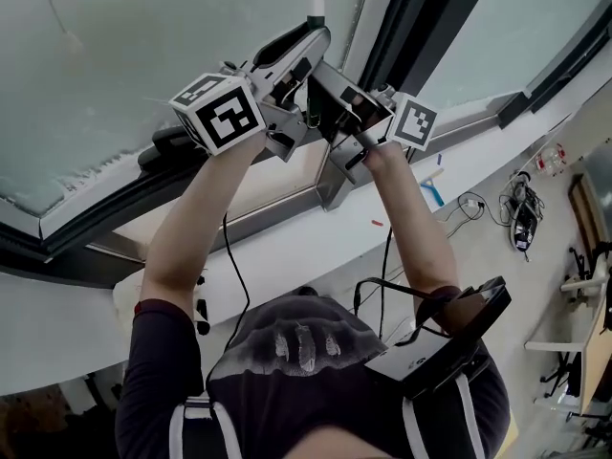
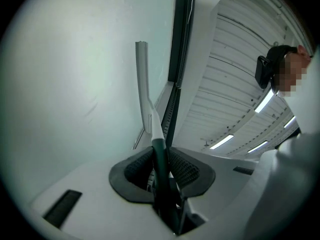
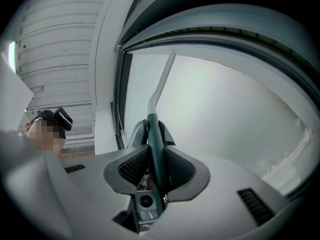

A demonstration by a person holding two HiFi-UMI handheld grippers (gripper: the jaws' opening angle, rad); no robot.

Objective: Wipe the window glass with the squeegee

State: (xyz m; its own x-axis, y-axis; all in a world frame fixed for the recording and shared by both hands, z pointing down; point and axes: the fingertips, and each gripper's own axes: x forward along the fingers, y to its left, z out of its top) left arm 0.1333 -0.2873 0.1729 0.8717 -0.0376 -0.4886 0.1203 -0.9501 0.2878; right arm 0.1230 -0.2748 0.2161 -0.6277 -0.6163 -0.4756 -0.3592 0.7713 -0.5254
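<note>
Pale frosted window panes (image 1: 115,55) in dark frames (image 1: 421,17) above a white sill (image 1: 287,256); strip lights (image 2: 221,142) line a slatted ceiling (image 2: 240,84).

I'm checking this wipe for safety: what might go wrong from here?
Both the left hand-held gripper and right hand-held gripper clamp the thin dark green and white squeegee handle close together, so it may twist or slip. The dark window frame sits close by them; a downward stroke might knock it.

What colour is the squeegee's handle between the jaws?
Handle: dark green; best in right gripper view.
</note>
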